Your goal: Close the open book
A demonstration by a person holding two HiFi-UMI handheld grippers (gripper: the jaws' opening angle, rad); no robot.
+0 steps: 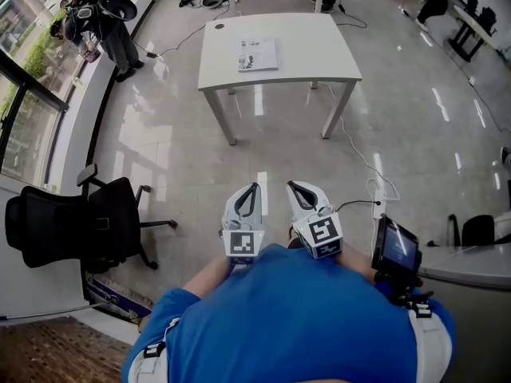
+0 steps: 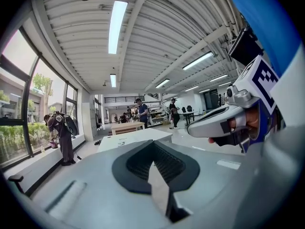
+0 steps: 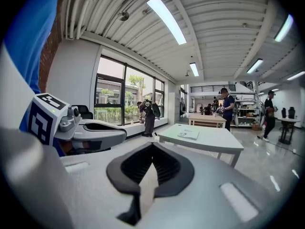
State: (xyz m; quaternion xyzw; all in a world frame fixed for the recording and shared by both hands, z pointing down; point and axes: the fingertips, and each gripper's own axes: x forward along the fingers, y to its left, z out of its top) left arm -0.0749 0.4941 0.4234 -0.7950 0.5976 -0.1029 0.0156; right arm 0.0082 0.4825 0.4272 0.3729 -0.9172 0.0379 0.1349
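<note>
Left tongs [image 1: 252,190]: closed, tips together, nothing between; held close to body, well short of bench [image 1: 319,54].
Right tongs [image 1: 298,188]: also closed and empty, just beside left tongs, equally far from bench.
Floor gap: open tile up to bench's near edge; cable [image 1: 359,154] trailing off bench's right leg, worth stepping clear of.
Book [image 1: 258,54]: flat on bench top, left of bench middle, pale pages up; looks open, spine too small to make out.
Step, judged: approach only, closing not yet begun.
Approach: walk to bench's near edge, square to book, stop within easy reach.
Grip plan: open one pair of tongs only at bench; catch outer edge of one cover, not a lone page; fold over across spine.
Other tongs: keep closed, press on opposite half as a stop.
Risk: smooth bench top, thin book, likely to slide when pushed.
</note>
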